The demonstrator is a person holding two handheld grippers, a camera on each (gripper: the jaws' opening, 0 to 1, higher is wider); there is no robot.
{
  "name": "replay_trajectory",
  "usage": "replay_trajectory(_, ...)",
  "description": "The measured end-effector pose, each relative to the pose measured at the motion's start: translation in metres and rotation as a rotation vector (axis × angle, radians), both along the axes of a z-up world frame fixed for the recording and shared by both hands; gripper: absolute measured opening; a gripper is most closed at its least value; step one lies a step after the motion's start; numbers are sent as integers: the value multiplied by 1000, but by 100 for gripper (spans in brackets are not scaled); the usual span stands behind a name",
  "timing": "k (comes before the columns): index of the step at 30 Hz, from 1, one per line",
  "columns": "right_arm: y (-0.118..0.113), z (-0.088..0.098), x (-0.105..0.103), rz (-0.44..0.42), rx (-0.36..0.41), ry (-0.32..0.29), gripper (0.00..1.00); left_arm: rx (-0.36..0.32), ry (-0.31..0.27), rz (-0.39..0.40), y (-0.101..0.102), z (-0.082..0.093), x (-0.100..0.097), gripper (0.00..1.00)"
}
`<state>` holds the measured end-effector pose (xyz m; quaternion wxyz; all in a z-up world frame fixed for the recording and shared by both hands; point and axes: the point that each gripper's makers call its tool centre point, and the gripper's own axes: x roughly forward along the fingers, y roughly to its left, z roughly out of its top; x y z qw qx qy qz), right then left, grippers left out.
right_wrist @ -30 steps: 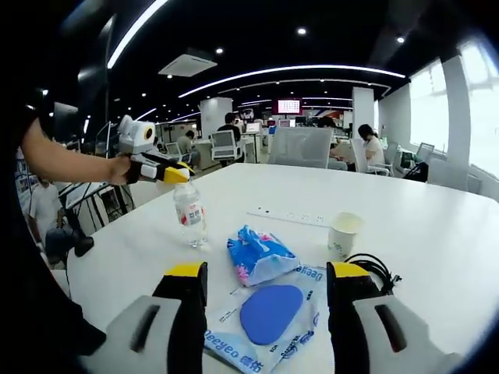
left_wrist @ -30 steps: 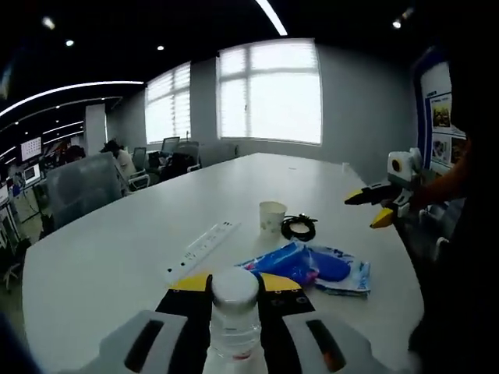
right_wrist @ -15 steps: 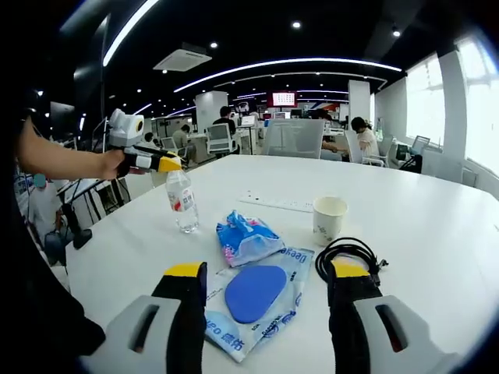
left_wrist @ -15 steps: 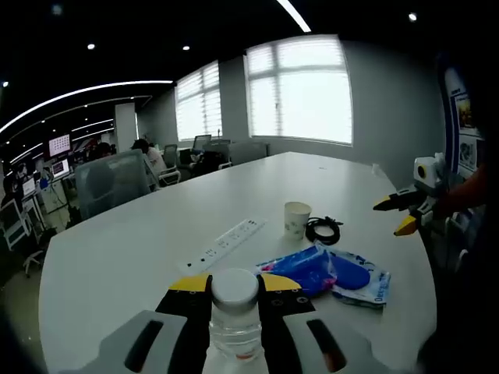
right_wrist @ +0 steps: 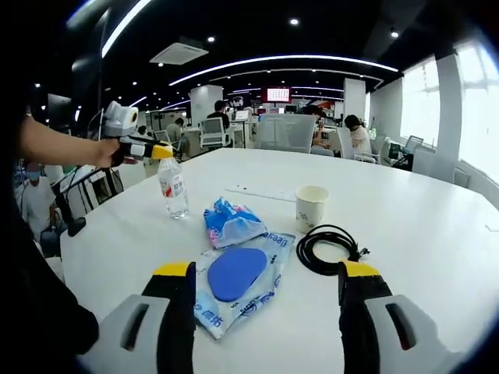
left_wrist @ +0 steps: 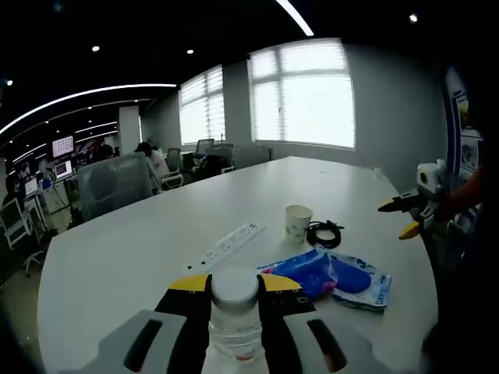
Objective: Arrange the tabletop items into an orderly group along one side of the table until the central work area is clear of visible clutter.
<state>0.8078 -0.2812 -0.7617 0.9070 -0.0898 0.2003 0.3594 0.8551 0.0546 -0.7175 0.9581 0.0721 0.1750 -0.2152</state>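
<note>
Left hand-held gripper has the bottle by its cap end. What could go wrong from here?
The left hand-held gripper pinches the water bottle only near the cap, so it may swing or slip when carried. The open right hand-held gripper hangs over the blue packets and the black cable; closing there might snag a loop and tug the nearby paper cup over.

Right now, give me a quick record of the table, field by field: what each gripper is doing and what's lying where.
left gripper: shut on the water bottle, which stands on the table
right gripper: open, holding nothing
between right jaws: wipes pack
beside it: blue crumpled bag, coiled black cable
further back: paper cup, white power strip
</note>
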Motion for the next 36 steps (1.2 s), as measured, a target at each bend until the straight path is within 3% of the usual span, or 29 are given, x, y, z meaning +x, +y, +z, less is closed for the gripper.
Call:
replay_trajectory(7, -7, -3, -5, 27, -13, 15, 82, -3, -1, -47, -11, 5, -7, 21)
replay_trajectory(20, -20, -8, -5, 19, -33, 37, 82, -17, 7, -107, -22, 13, -14, 21)
replay_trajectory(24, -20, -6, -3, 20, -30, 35, 82, -23, 13, -113, -22, 15, -19, 26)
replay_trajectory(31, -18, -7, -3, 33, -23, 47, 83, -12, 21, -96, -23, 23, -27, 35)
replay_trajectory(36, -18, -3, 1, 37, -7, 44, 83, -12, -10, -48, -25, 34, -36, 38)
